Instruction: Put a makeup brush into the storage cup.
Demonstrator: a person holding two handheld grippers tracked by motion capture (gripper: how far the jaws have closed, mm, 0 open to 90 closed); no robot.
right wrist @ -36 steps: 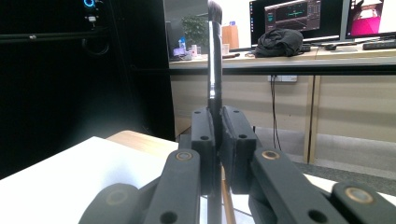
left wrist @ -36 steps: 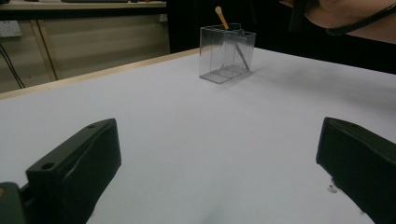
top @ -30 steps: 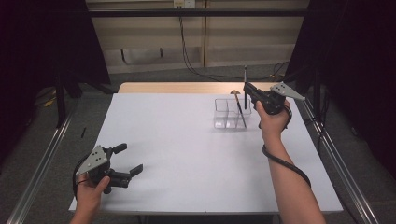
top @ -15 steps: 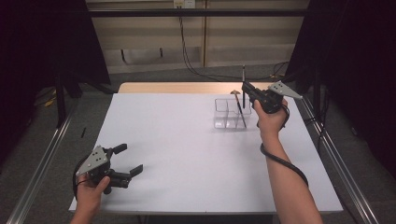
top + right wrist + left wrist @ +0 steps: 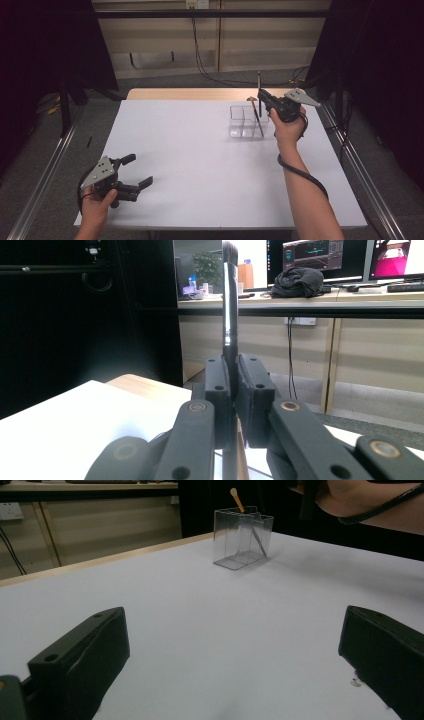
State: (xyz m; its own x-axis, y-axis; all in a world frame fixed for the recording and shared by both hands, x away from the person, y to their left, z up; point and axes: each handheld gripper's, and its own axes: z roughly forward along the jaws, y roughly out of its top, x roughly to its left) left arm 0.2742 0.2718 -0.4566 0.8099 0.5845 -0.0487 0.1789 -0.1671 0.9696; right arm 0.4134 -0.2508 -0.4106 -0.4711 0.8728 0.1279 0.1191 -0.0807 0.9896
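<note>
high view, left to right: the left gripper rests near the white worktop's front corner, jaws spread wide on nothing. at far right the right gripper is clamped on a slim dark brush, held upright above the clear organizer, where a wooden-handled tool and a dark stick already stand. judging by that, lowering it in remains. since a second ago the brush has edged slightly.

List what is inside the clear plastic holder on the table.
The holder has a dark stick leaning in it and a tan-tipped stick poking out. Its far compartments are hard to make out.
</note>
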